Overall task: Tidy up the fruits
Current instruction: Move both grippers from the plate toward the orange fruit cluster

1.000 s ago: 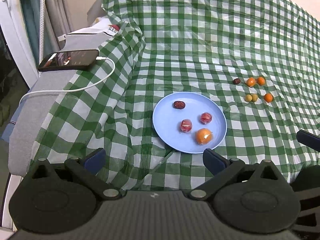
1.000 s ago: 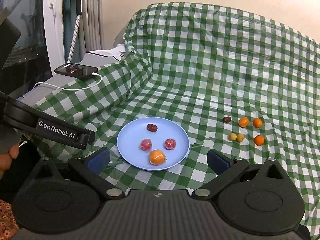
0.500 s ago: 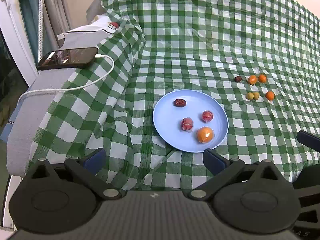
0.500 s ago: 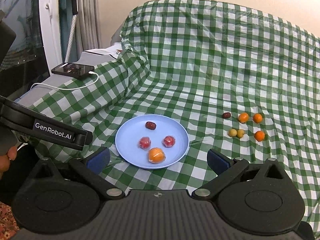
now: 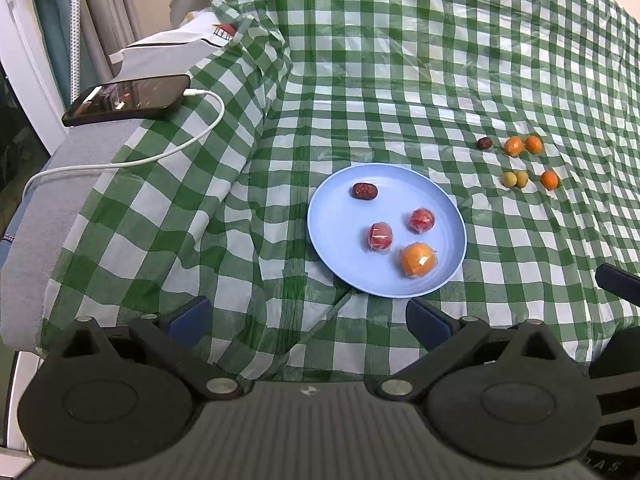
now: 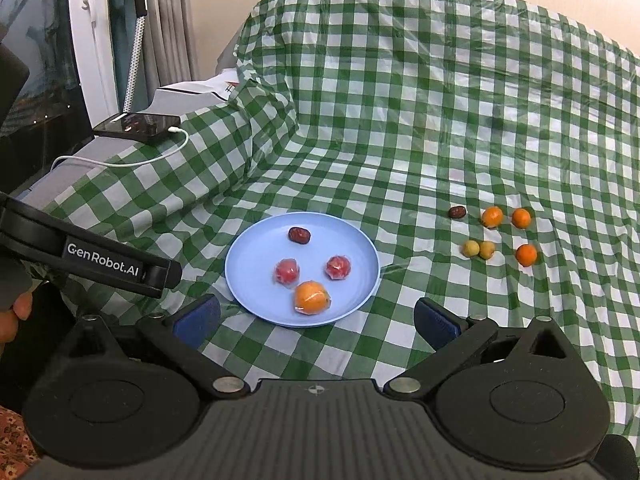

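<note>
Fruits: four on the blue plate (image 6: 240, 288), six loose fruits (image 6: 496, 236) ahead-right of the right gripper (image 6: 316, 316).
Change: both cameras eased slightly closer.
Grippers: left gripper (image 5: 308, 316) and right both spread, empty.
Meaning: pickup not yet begun.

blue plate (image 6: 240, 280): four wrapped fruits | cloth: six loose fruits (image 6: 492, 217)

surface: green-checked cloth (image 6: 400, 112) under me | on it: blue plate (image 6: 248, 280); beside it one dark fruit (image 6: 457, 212), three orange fruits (image 6: 492, 216), two yellow-green fruits (image 6: 471, 248) | left edge: phone (image 5: 128, 98) with white cable (image 5: 132, 160)
</note>
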Available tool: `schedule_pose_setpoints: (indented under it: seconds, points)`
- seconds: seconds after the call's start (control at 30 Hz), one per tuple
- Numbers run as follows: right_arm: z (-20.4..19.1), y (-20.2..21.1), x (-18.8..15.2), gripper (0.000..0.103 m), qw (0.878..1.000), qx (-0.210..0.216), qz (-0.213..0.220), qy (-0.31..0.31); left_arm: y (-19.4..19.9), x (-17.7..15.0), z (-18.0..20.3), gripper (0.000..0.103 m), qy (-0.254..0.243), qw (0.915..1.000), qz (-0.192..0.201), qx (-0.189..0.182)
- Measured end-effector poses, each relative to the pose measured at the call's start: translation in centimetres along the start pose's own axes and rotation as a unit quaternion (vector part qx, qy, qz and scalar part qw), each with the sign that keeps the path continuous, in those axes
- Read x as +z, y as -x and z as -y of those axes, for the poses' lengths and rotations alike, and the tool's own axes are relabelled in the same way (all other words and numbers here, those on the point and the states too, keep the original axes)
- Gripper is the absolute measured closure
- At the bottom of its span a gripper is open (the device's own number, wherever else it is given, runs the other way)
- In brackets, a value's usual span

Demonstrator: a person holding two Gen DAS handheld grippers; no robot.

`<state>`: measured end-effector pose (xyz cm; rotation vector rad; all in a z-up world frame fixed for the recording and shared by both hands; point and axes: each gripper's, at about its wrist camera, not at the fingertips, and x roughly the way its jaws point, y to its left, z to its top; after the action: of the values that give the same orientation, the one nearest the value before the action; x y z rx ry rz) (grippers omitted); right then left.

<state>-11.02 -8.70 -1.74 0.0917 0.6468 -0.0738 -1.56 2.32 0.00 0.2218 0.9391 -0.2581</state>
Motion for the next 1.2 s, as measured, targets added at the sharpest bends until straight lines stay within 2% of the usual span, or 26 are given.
schedule_pose_setpoints:
  seconds: [0.4, 0.63, 0.83, 1.0, 1.2]
  points:
    - [1.1, -1.3, 0.0, 0.001, 1.000, -0.008, -0.005, -0.019, -1.3, 0.8, 0.5, 0.000, -0.006, 0.9999, -0.013, 0.003]
    - [2.8, -2.3, -0.2, 0.001, 0.999, -0.021, -0.007, -0.034, -2.3, 2.0, 2.1, 0.000, -0.019, 0.9996, -0.018, 0.001]
    - [7.2, -3.4, -0.4, 0.001, 0.994, -0.085, 0.007, -0.071, -3.8, 4.3, 5.5, 0.000, -0.052, 0.9985, -0.011, -0.013]
    - [12.5, -4.6, -1.2, 0.001, 0.982, -0.154, 0.013, -0.109, -5.6, 6.5, 9.3, 0.000, -0.084, 0.9961, -0.002, -0.025]
    - [18.9, -7.8, -1.7, 0.001, 0.967, -0.208, 0.017, -0.144, -8.7, 9.3, 14.6, 0.000, -0.116, 0.9915, 0.008, -0.059]
